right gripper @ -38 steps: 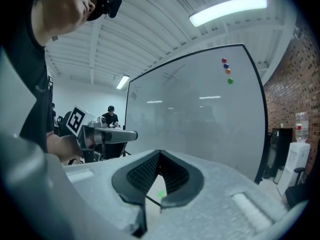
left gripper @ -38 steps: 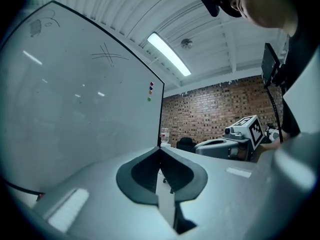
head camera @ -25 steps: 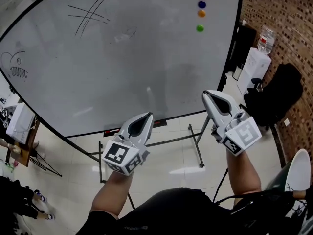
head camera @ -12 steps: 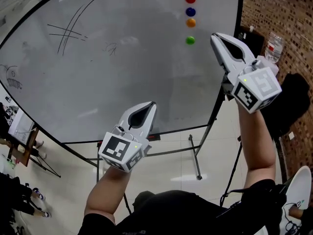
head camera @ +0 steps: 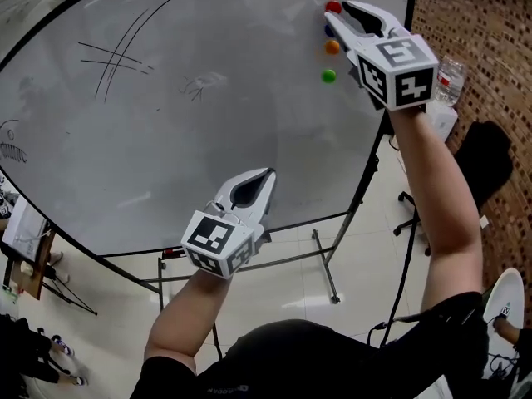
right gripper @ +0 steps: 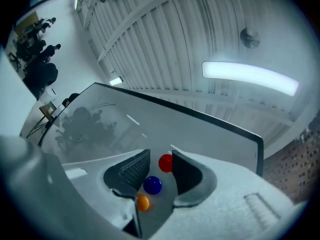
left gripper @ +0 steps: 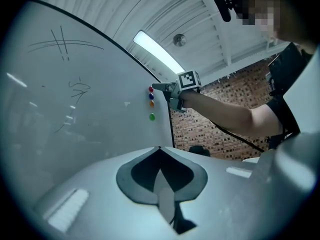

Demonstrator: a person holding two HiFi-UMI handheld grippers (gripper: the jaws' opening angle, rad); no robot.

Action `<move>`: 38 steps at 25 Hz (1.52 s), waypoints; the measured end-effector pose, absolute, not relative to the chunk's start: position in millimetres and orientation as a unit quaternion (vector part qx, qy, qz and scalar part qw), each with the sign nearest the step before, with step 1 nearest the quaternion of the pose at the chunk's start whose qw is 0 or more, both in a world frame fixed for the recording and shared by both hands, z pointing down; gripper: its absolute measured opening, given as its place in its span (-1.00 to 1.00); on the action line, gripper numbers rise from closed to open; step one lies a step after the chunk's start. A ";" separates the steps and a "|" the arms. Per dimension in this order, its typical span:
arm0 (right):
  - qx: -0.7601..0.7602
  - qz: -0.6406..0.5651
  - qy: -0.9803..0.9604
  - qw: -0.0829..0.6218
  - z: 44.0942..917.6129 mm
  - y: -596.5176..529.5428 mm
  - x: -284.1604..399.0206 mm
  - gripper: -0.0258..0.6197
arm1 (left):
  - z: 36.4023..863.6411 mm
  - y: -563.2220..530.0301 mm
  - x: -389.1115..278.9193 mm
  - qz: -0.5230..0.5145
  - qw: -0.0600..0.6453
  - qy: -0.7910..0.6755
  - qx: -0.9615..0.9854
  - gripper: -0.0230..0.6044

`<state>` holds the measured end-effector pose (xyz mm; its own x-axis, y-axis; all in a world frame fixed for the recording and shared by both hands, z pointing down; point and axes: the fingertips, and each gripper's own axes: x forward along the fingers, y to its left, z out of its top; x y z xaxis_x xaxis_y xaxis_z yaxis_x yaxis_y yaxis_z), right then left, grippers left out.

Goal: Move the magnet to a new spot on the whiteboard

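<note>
On the whiteboard [head camera: 208,140] a column of round magnets sits at the top right: red [head camera: 333,7], blue [right gripper: 152,185], orange [head camera: 332,46] and green [head camera: 329,76]. My right gripper [head camera: 339,17] is raised to the top of that column. Its jaws have just been opening and stand open, with the red magnet [right gripper: 165,163] between the tips [right gripper: 160,156]; the pads do not press on it. The blue and orange [right gripper: 143,202] magnets show lower in the gap. My left gripper [head camera: 266,174] hangs in front of the board's lower edge, shut and empty [left gripper: 160,148].
Black marker scribbles [head camera: 116,52] cover the board's upper left. The board's metal stand [head camera: 324,264] spreads over the floor below. A brick wall [head camera: 490,48] and a black chair [head camera: 478,156] are to the right. Desks and people [head camera: 21,339] are at the lower left.
My right gripper rose from waist height up to the magnet column and its jaws opened around the red magnet. The left gripper drifted a little right and up, still shut.
</note>
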<state>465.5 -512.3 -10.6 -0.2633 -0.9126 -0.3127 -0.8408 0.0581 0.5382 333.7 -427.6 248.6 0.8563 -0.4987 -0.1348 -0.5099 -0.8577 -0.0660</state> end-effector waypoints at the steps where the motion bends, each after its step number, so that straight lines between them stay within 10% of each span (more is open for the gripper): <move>1: 0.609 -0.322 -0.722 0.060 -11.3 -517.1 463.6 -0.53 | 249.2 -427.2 332.6 0.055 0.051 0.261 -0.962 -0.88; 38: 0.646 -0.315 -0.687 0.108 -14.7 -529.4 440.9 -0.60 | 266.6 -425.0 306.7 0.041 0.036 0.253 -0.966 -0.88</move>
